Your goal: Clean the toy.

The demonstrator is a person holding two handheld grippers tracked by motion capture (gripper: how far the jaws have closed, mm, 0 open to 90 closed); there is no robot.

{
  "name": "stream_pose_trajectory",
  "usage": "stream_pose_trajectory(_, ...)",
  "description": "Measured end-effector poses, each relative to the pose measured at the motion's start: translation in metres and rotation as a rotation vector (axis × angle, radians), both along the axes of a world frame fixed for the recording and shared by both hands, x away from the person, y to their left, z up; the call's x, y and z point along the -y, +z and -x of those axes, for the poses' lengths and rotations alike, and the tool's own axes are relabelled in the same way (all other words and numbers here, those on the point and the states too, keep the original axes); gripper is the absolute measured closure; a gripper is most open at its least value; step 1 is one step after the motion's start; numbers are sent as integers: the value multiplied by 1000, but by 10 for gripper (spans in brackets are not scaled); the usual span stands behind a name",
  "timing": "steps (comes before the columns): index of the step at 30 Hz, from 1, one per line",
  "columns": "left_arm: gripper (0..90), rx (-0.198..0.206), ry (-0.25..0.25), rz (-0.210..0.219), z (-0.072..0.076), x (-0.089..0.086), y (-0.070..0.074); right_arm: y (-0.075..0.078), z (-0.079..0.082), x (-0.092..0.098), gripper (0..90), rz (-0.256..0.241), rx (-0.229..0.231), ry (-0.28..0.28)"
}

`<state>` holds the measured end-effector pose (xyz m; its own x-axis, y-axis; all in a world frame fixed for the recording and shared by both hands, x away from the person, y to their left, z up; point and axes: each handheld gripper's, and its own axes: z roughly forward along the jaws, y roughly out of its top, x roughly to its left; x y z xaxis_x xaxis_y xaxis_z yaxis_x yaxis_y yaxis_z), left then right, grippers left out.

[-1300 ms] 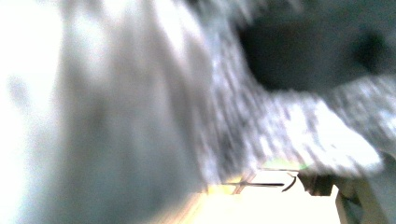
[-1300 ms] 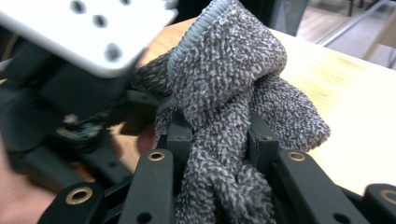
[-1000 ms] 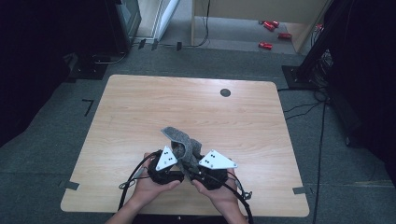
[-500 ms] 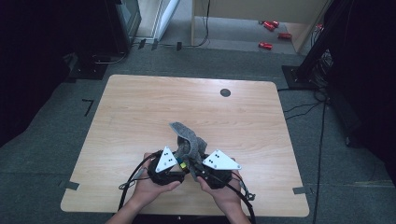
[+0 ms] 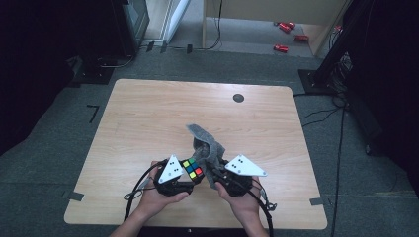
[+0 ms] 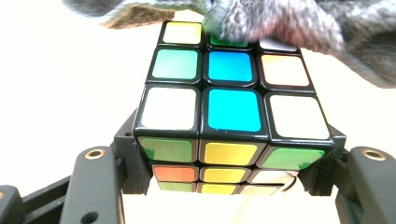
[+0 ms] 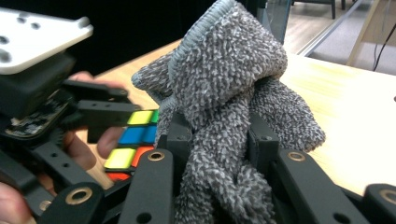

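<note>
Wood surface (image 5: 148,118): dark round grommet (image 5: 238,98) nr far edge, right of ctr. Red items (image 5: 285,35) on floor beyond far edge.

Cube (image 6: 231,112) shows black edges with blue, white, yellow, green and orange stickers; cloth (image 7: 224,116) is speckled grey; surface (image 5: 148,118) is pale wood grain.

Your light wooden table w/ rounded corners (image 5: 148,118) stands on grey carpet floor (image 5: 59,163). A small round black grommet hole (image 5: 238,98) sits in the tabletop at approx 1 o'clock, near the far edge. Grey tape patches hold it at the near corners: 1 at 8 o'clock (image 5: 75,196), 1 at 4 o'clock (image 5: 317,201). On the floor beyond the far edge, at 1 o'clock, lie a few small red objects (image 5: 280,48); can't tell what they are.
</note>
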<state>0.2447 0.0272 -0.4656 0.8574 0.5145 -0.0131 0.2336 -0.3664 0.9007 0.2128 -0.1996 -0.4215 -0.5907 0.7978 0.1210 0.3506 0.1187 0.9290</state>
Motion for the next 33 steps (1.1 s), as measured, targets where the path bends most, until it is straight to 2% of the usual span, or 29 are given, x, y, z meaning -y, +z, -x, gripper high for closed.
stream_pose_trajectory(1, 342, 11, -20, 35, 1, -3, 1, 1, 0, 5, 689, -26, 21, 9)
stream_pose_trajectory(2, 342, 24, -33, 67, 2, -5, 2, 1, 0, 5, 689, -26, 21, 9)
stream_pose_trajectory(3, 342, 59, -48, 110, 4, -8, 5, 3, 1, 6, 689, -26, 40, 4)
stream_pose_trajectory(4, 342, 59, -48, 110, 4, -8, 5, 3, 1, 6, 689, -26, 40, 4)
stream_pose_trajectory(8, 342, 120, -69, 168, 8, -16, 10, -2, 0, 5, 691, -35, 24, 11)
stream_pose_trajectory(13, 342, 112, -79, 172, 6, -17, 10, -5, -3, 6, 690, -28, -8, 9)
stream_pose_trajectory(15, 342, 95, -77, 133, 5, -14, 8, -4, -3, 6, 690, -32, -4, 9)
stream_pose_trajectory(17, 342, 104, -70, 64, 7, -6, 3, 3, 1, 6, 690, -63, 18, 25)
stream_pose_trajectory(21, 342, 110, -76, 83, 8, -6, 5, 8, 5, 4, 690, -56, 38, 23)
stream_pose_trajectory(24, 342, 115, -69, 106, 8, -11, 9, 2, 1, 5, 690, -61, 12, 17)
stream_pose_trajectory(26, 341, 106, -58, 129, 6, -15, 11, -6, -3, 5, 690, -39, -22, 9)
stream_pose_trajectory(27, 342, 95, -46, 140, 4, -17, 11, -7, -3, 5, 690, -42, -24, 9)
stream_pose_trajectory(30, 342, 88, -27, 130, 3, -16, 10, 0, 1, 5, 690, -51, 5, 18)
stream_pose_trajectory(33, 342, 87, -34, 113, 4, -13, 8, 8, 5, 4, 689, -72, 38, 34)
